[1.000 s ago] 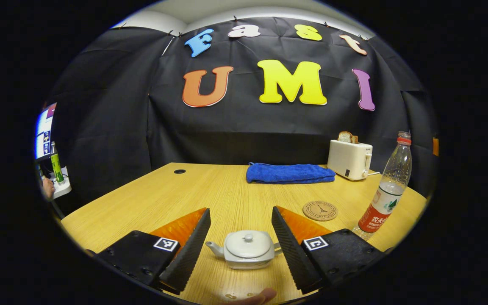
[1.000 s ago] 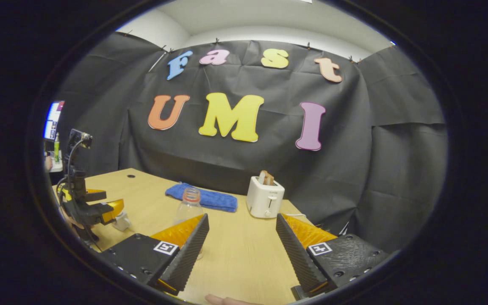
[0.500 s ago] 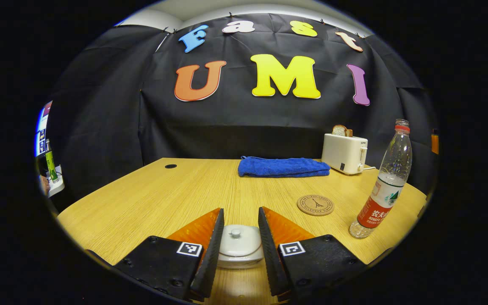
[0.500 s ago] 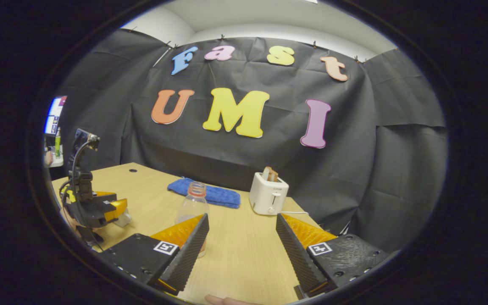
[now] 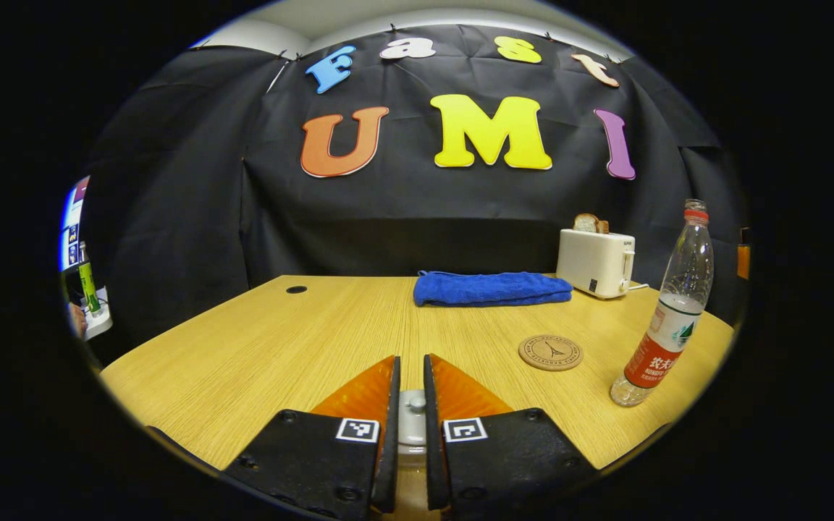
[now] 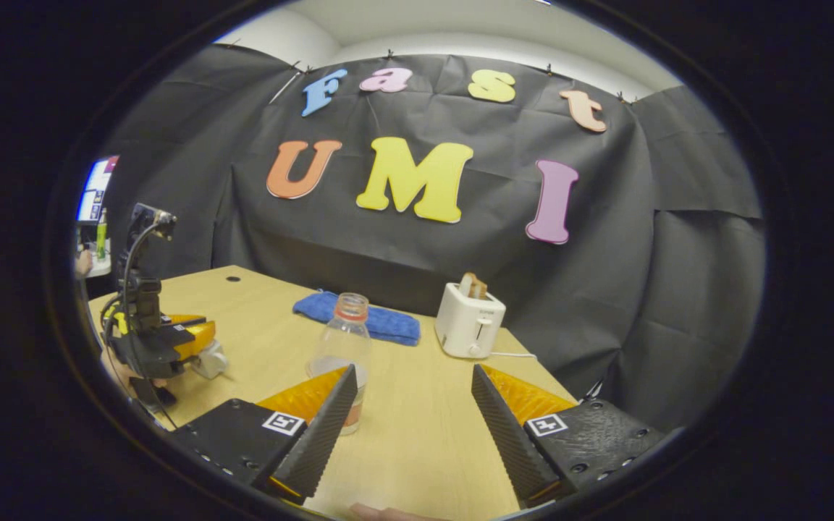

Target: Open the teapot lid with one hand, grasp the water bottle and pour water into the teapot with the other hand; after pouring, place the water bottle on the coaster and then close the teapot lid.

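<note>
Teapot lid [image 5: 411, 420] bottom centre of left gripper view, ceramic, likely slippery and fragile | left gripper [image 5: 411, 405] clamped on its knob | right gripper [image 6: 411, 412] jaws apart beside water bottle [image 6: 342, 354]

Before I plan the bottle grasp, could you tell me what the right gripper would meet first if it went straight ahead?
Probably nothing close: the right gripper points along bare table. The water bottle stands left of that line, the toaster farther on, roughly ahead; depth is unclear.

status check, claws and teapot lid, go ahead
Left claw shut on teapot lid knob. Right claw open, water bottle just left of it. Coaster bare.
</note>
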Demonstrator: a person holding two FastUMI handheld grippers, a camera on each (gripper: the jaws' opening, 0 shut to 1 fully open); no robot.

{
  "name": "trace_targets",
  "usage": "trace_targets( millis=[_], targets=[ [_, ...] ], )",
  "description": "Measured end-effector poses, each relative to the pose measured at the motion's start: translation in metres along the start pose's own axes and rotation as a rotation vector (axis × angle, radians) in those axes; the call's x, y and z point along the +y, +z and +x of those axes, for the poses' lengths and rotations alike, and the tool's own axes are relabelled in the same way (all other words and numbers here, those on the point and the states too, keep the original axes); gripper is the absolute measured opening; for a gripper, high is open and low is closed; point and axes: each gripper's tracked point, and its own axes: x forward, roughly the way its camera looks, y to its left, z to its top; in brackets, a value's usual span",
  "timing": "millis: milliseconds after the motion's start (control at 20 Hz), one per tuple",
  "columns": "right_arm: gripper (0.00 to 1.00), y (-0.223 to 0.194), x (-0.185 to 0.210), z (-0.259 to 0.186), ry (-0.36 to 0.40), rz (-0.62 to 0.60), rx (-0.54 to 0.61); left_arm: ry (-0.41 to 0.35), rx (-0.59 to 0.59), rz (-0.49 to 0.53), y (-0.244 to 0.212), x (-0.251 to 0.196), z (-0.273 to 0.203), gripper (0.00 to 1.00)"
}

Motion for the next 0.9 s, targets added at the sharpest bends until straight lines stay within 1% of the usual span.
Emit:
trace_targets(
  millis=[50, 100, 150, 200, 300, 450, 500, 550, 600, 750, 800, 900],
  targets=[
    [0.95, -0.004, 0.005, 0.002, 0.012, 0.001, 0.011, 0.002, 0.001, 0.005, 0.000, 0.000, 0.000, 0.14],
    [0.98, -0.007, 0.011, 0.004, 0.033, 0.006, 0.022, 0.003, -0.001, 0.007, 0.000, 0.001, -0.002, 0.08],
    [0.99, -0.010, 0.018, 0.006, 0.054, 0.012, 0.032, 0.002, 0.001, 0.003, 0.000, 0.001, -0.001, 0.08],
    [0.96, -0.013, 0.024, 0.008, 0.074, 0.017, 0.041, -0.001, 0.000, -0.003, 0.001, 0.002, -0.001, 0.07],
    [0.95, -0.019, 0.034, 0.012, 0.106, 0.028, 0.060, -0.002, -0.003, -0.021, 0.005, 0.005, -0.001, 0.07],
    [0.95, -0.026, 0.047, 0.020, 0.140, 0.039, 0.070, 0.001, -0.010, -0.038, 0.011, 0.009, -0.008, 0.07],
    [0.98, -0.029, 0.050, 0.023, 0.145, 0.042, 0.073, 0.017, -0.012, -0.030, 0.015, 0.012, -0.009, 0.07],
    [0.95, -0.033, 0.053, 0.026, 0.147, 0.051, 0.072, 0.032, -0.018, -0.020, 0.020, 0.017, -0.011, 0.07],
    [0.95, -0.034, 0.057, 0.030, 0.150, 0.068, 0.065, 0.033, -0.025, -0.019, 0.025, 0.020, -0.015, 0.07],
    [0.98, -0.039, 0.068, 0.044, 0.138, 0.102, 0.038, 0.023, -0.012, -0.070, 0.034, 0.025, -0.024, 0.07],
    [0.96, -0.041, 0.071, 0.048, 0.131, 0.104, 0.024, 0.028, -0.012, -0.071, 0.037, 0.029, -0.029, 0.05],
    [0.96, -0.041, 0.074, 0.055, 0.107, 0.116, -0.006, 0.014, -0.015, -0.061, 0.046, 0.029, -0.036, 0.04]
  ],
)
